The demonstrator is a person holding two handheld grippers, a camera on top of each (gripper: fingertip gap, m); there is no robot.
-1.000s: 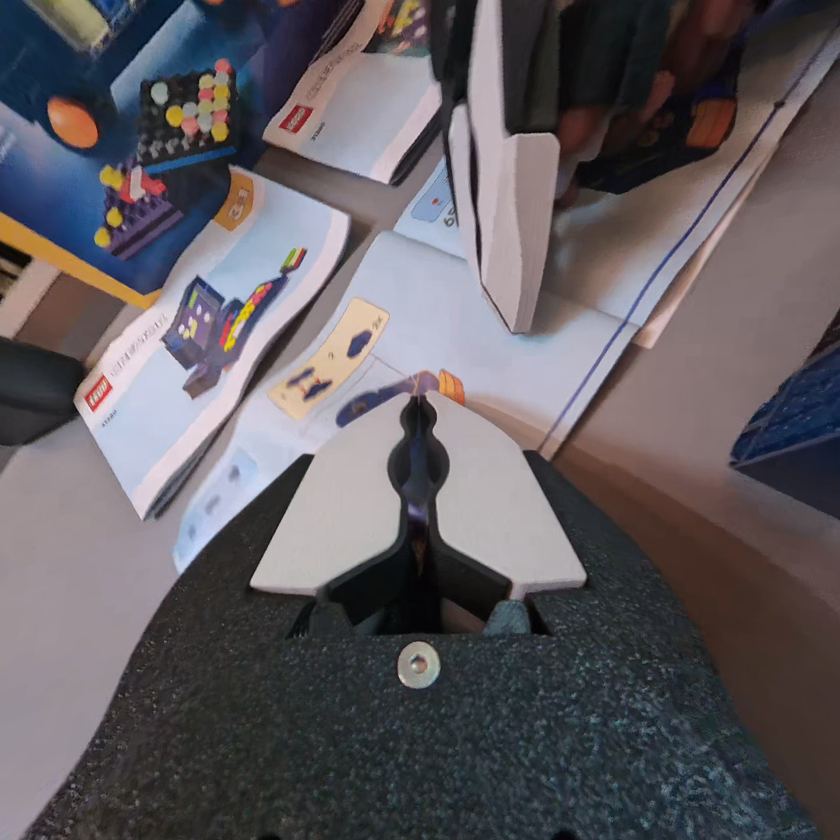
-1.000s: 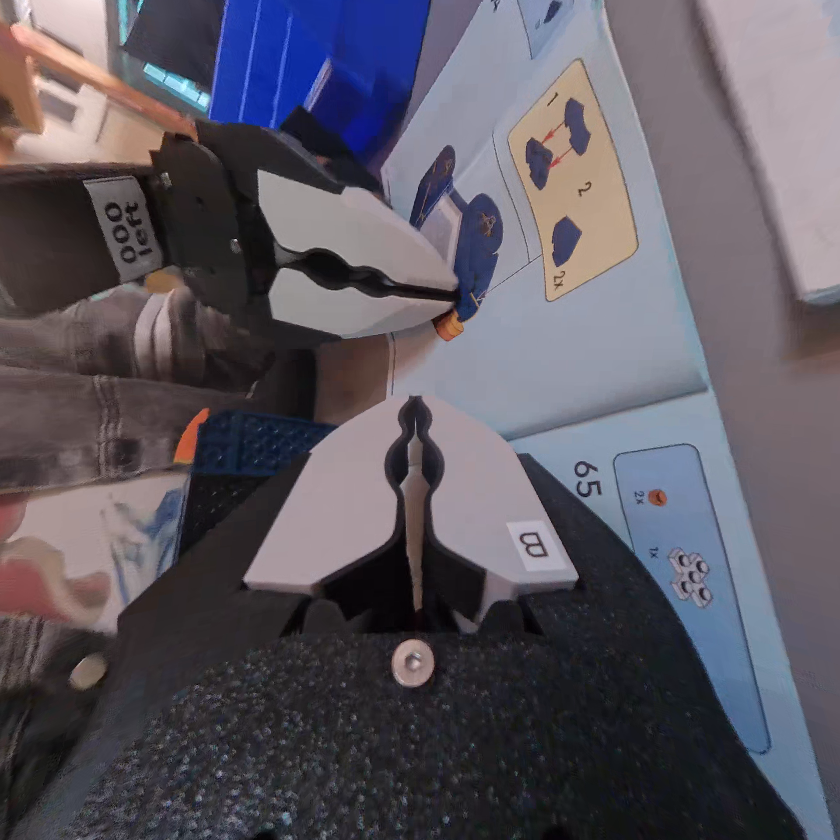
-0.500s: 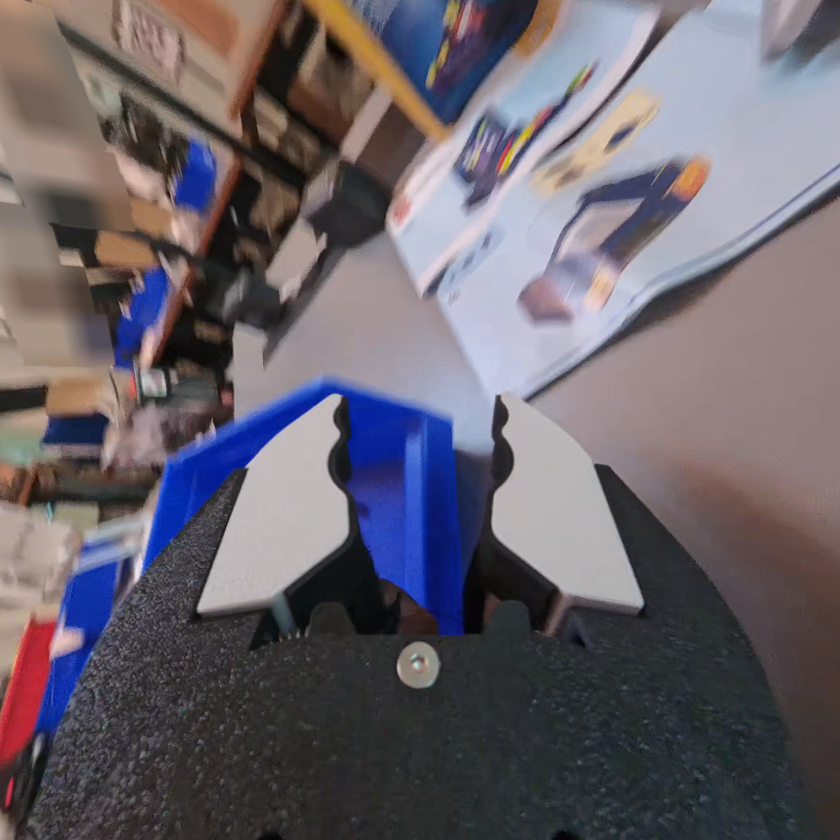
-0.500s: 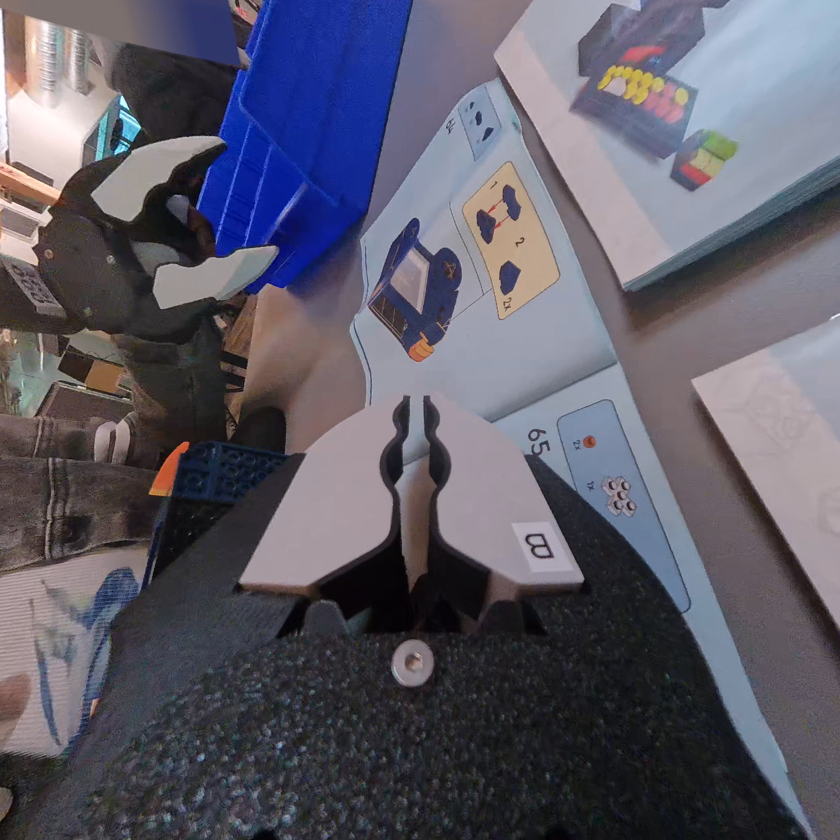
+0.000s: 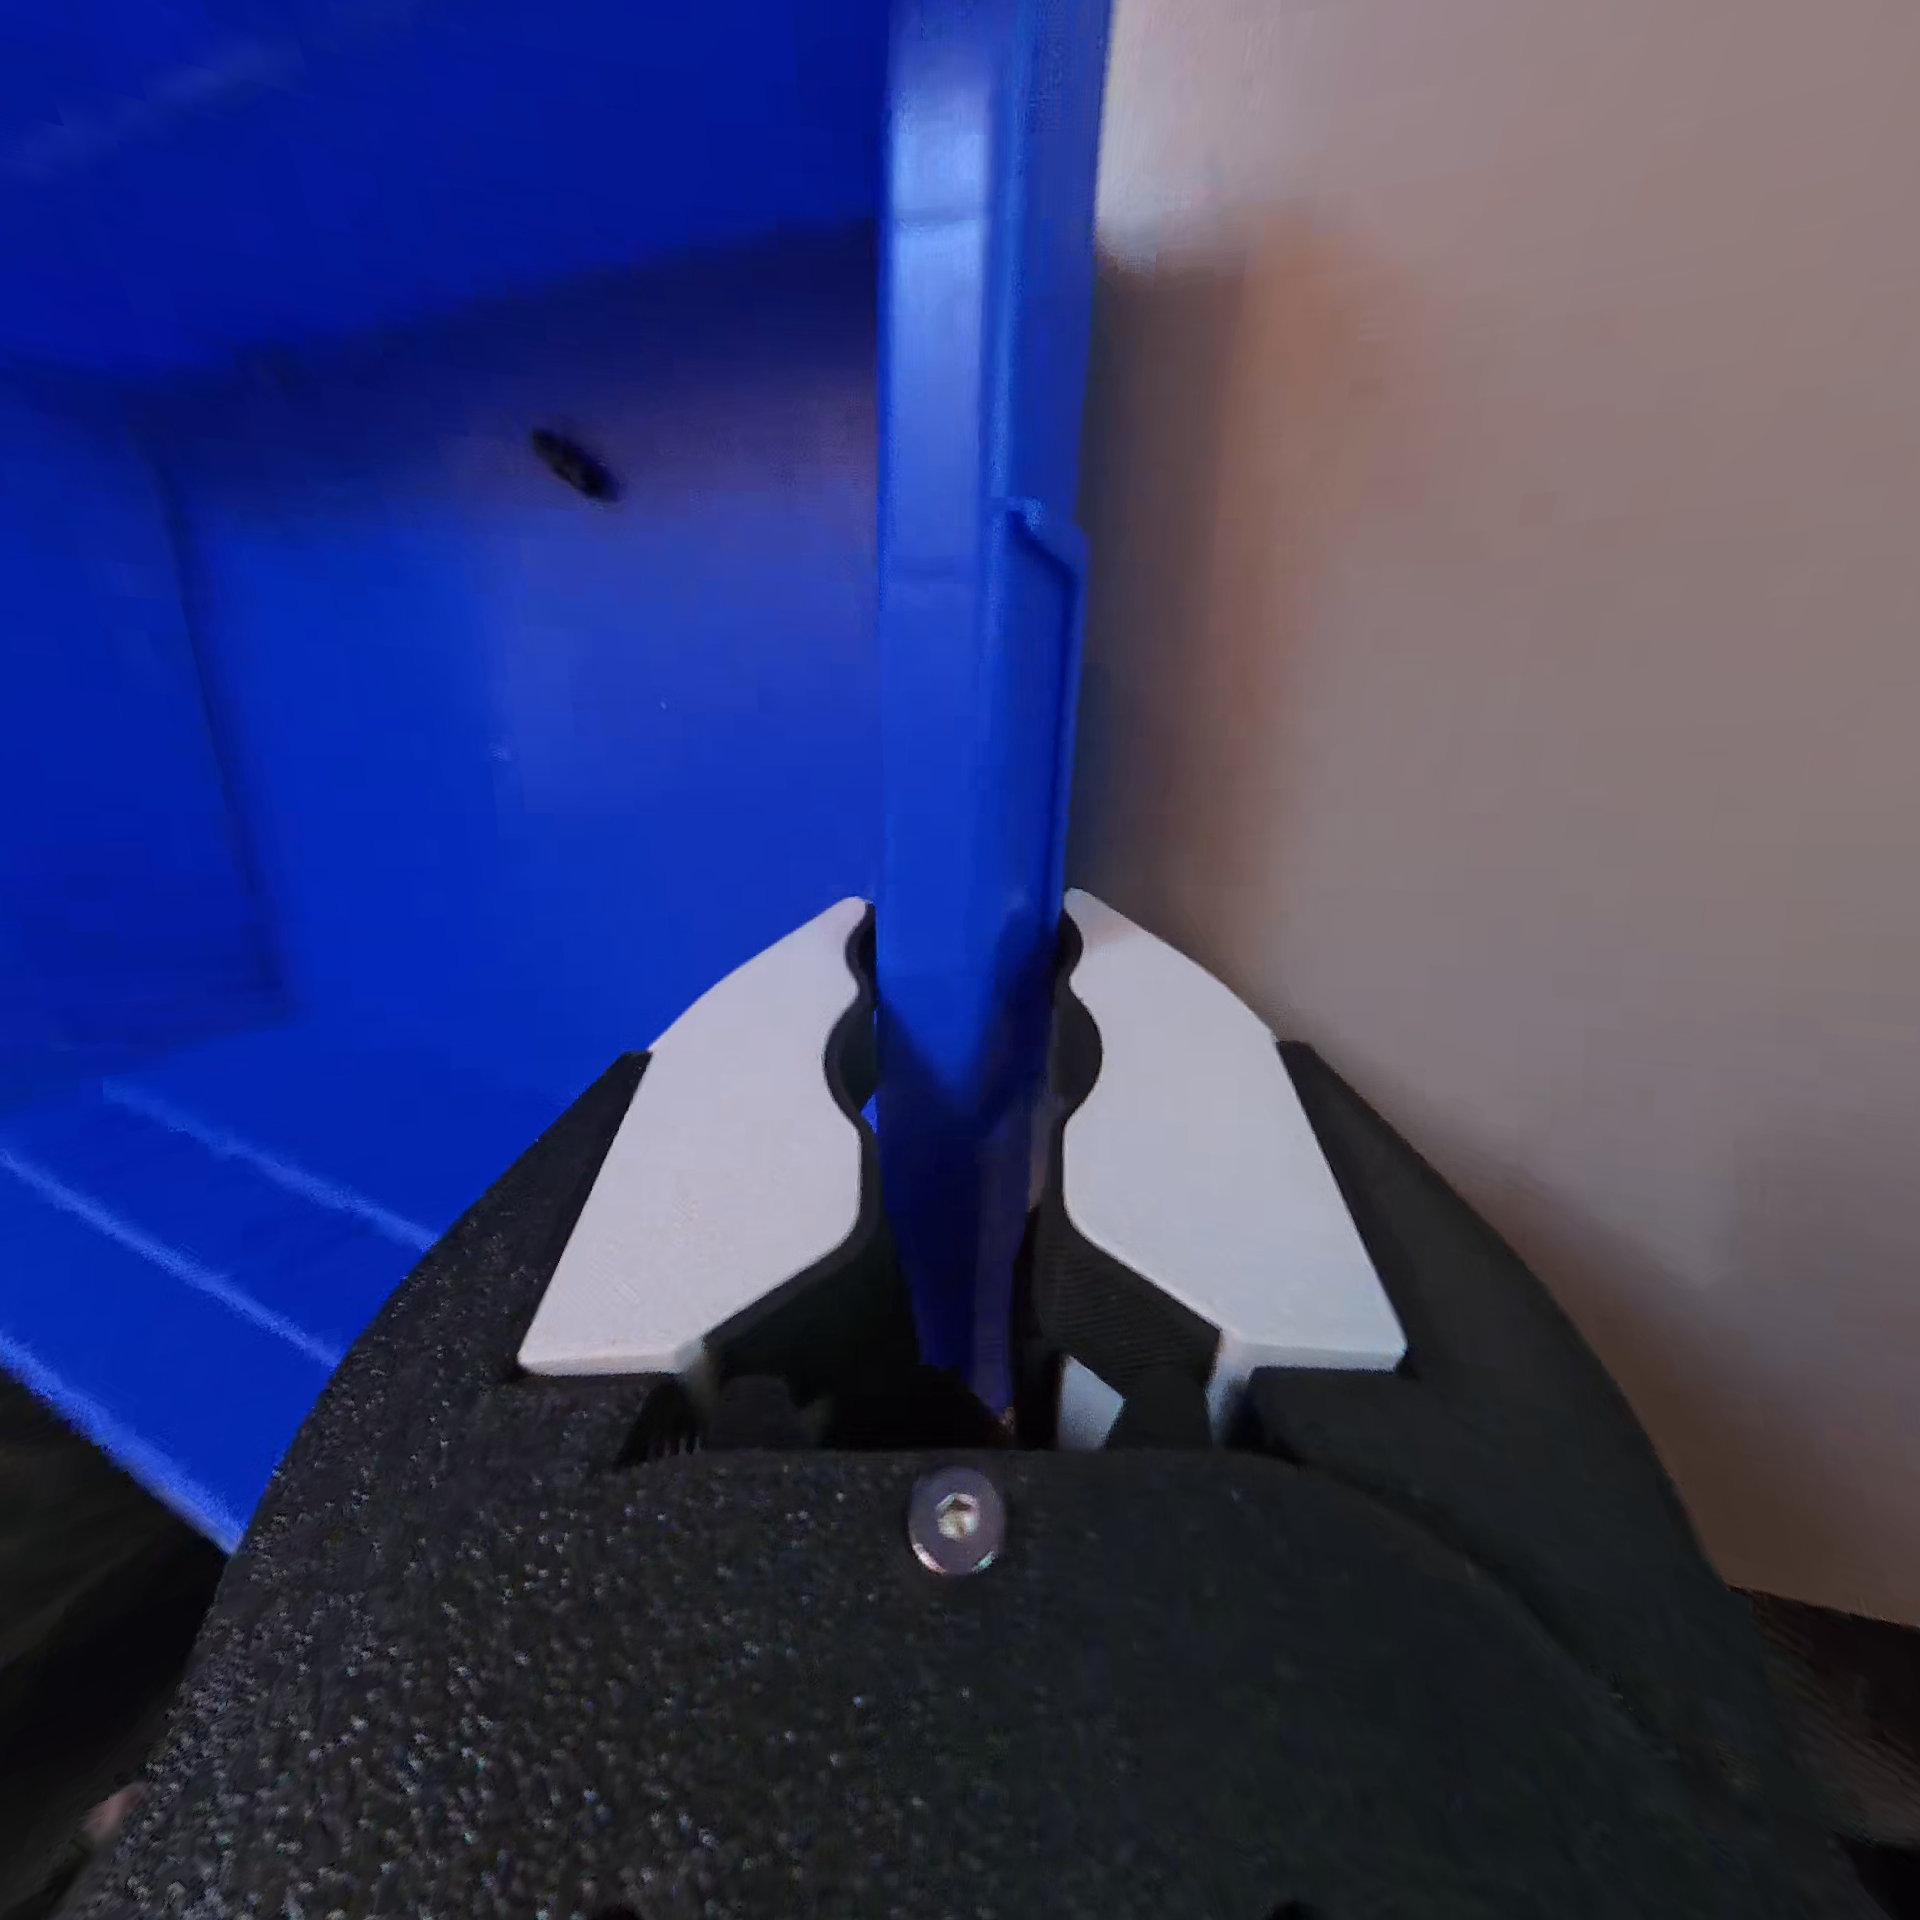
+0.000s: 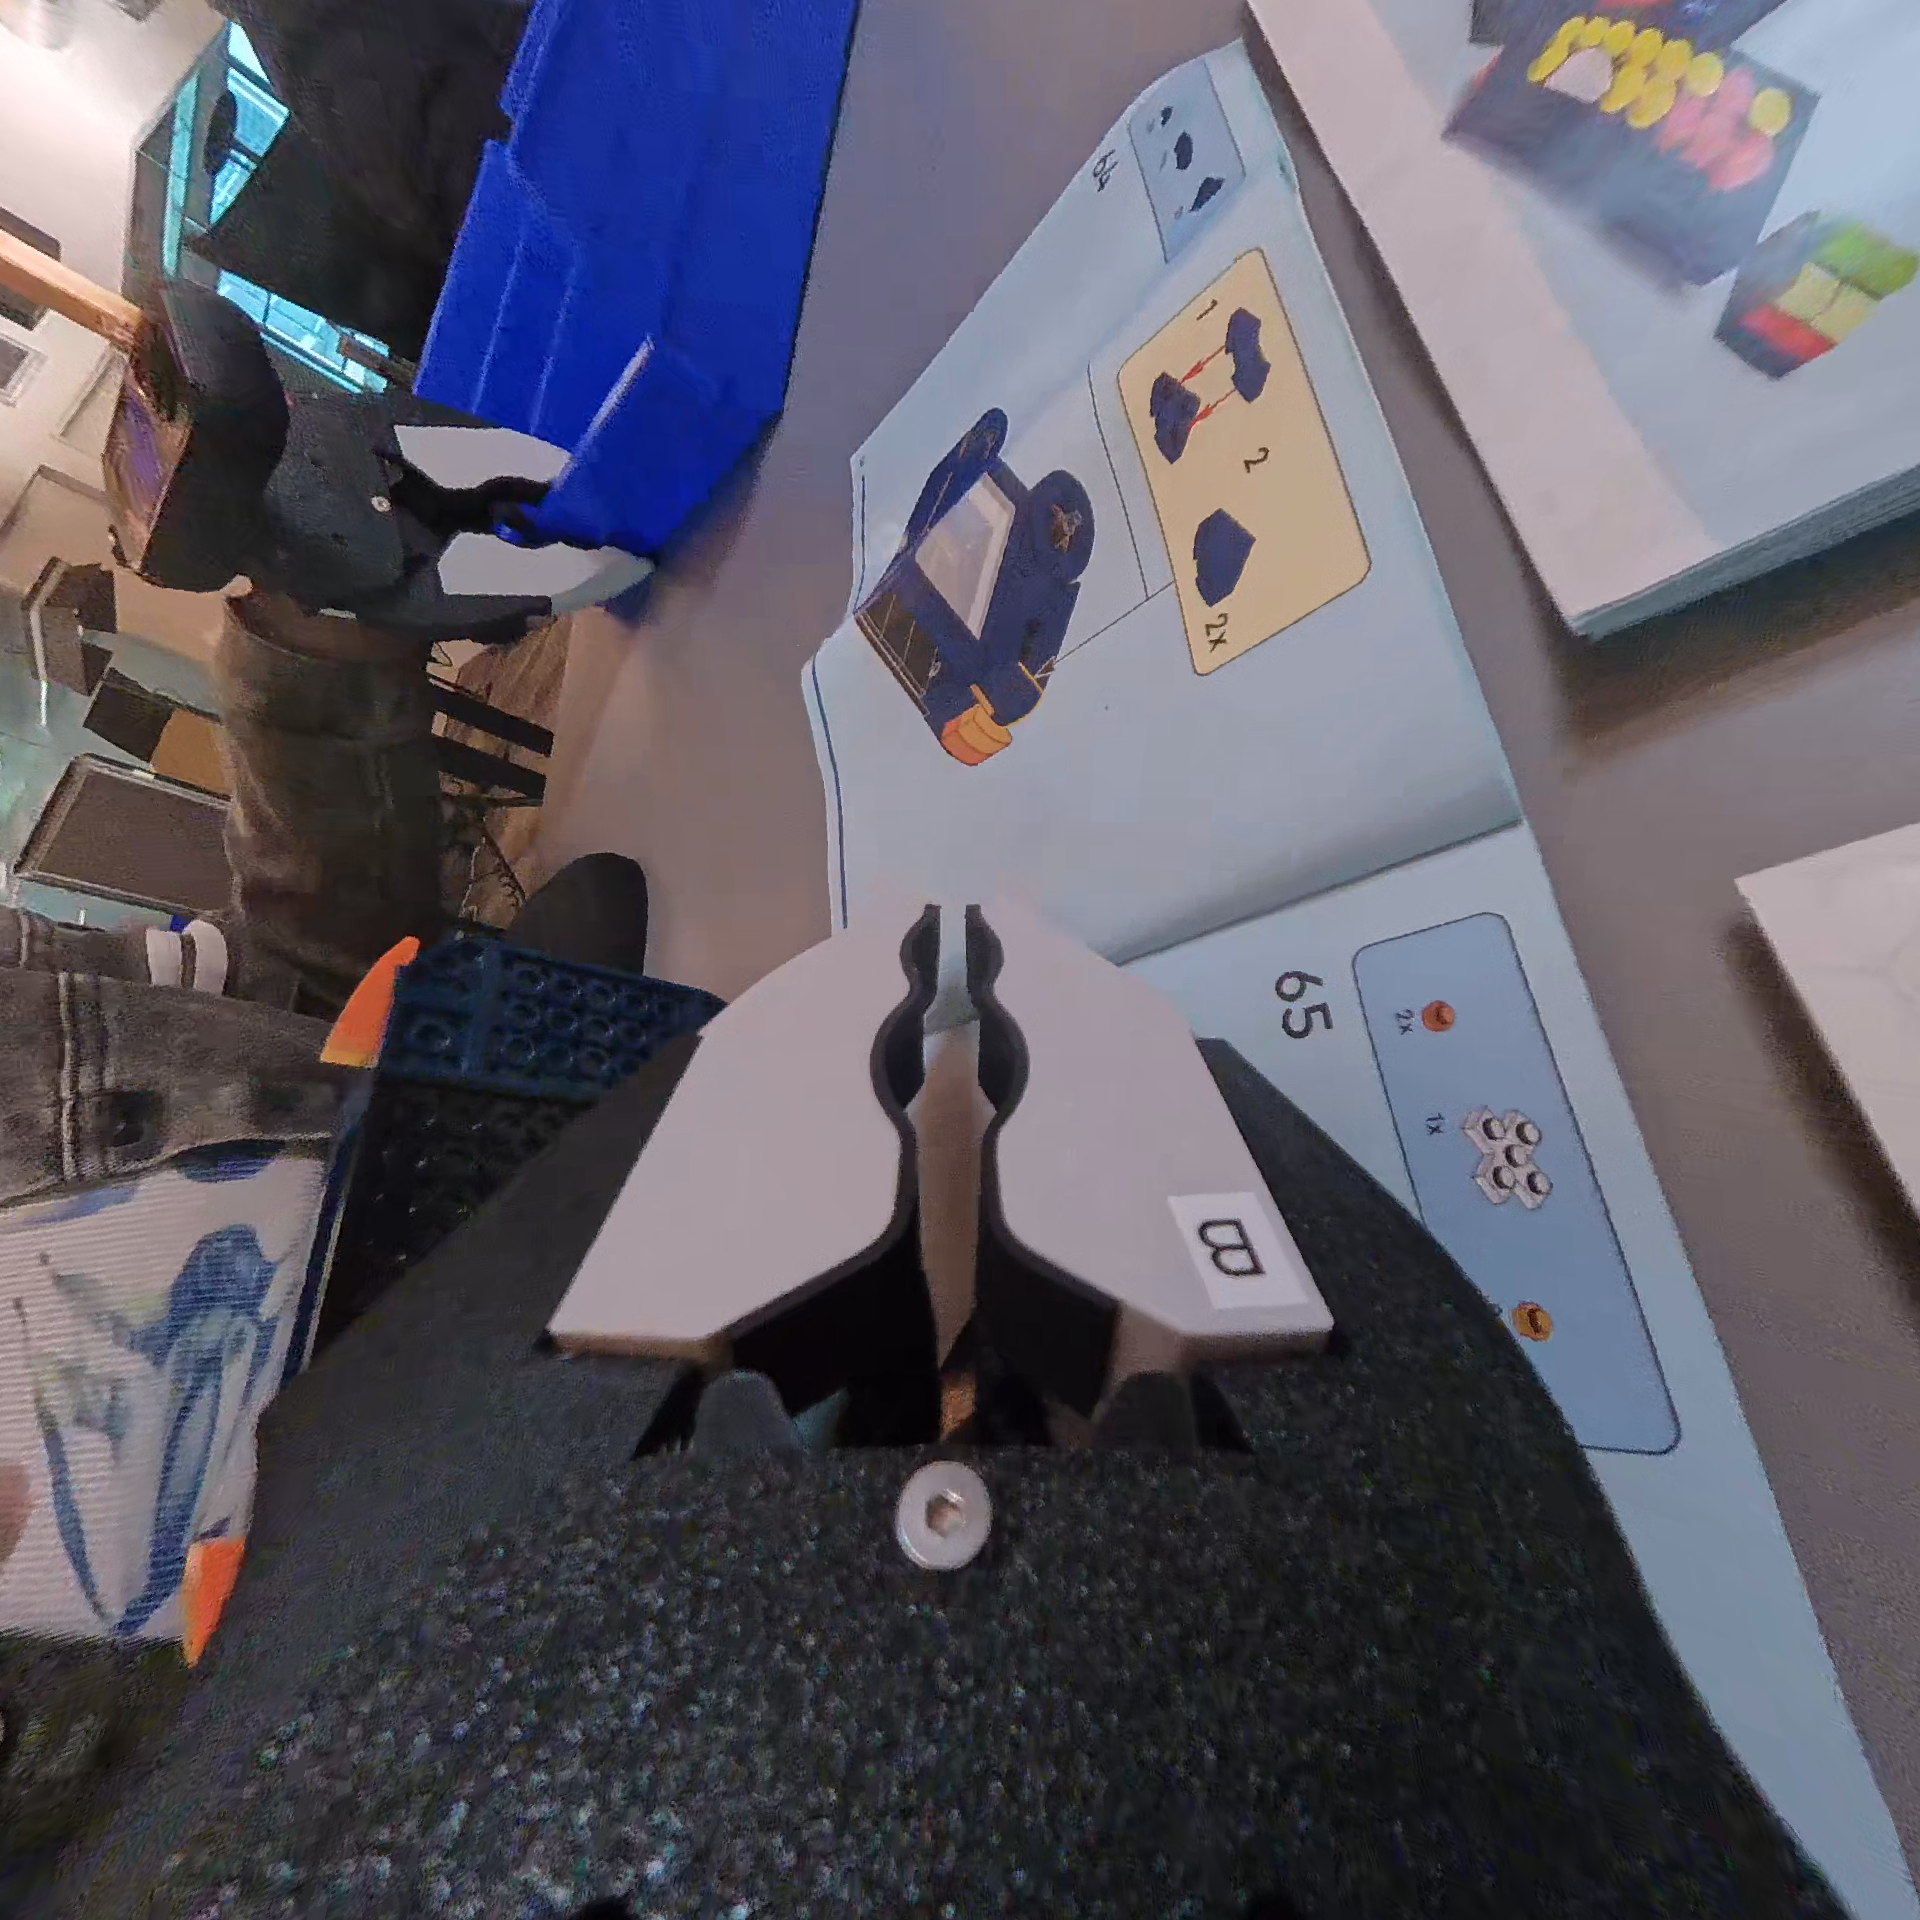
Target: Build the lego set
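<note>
My left gripper (image 5: 966, 914) is shut on the right-hand wall of a blue plastic bin (image 5: 977, 520), one finger inside and one outside. It also shows in the right wrist view (image 6: 582, 509), straddling a corner of the bin (image 6: 644, 260). My right gripper (image 6: 951, 914) hovers over the open instruction manual (image 6: 1143, 779), its jaws almost closed with a pale strip in the narrow gap. The dark blue lego model (image 6: 520, 1029) with orange pieces sits tight against its left side, partly hidden under it.
A second booklet (image 6: 1558, 364) lies at the upper right and a white sheet (image 6: 1849, 987) at the right edge. The grey-brown table (image 5: 1507, 727) runs right of the bin. A person's legs in jeans (image 6: 104, 1091) are at the left.
My left gripper swung away from the manual, opened, and closed round the blue bin's wall. My right gripper pulled back from the page and its jaws parted slightly, the model staying beside it.
</note>
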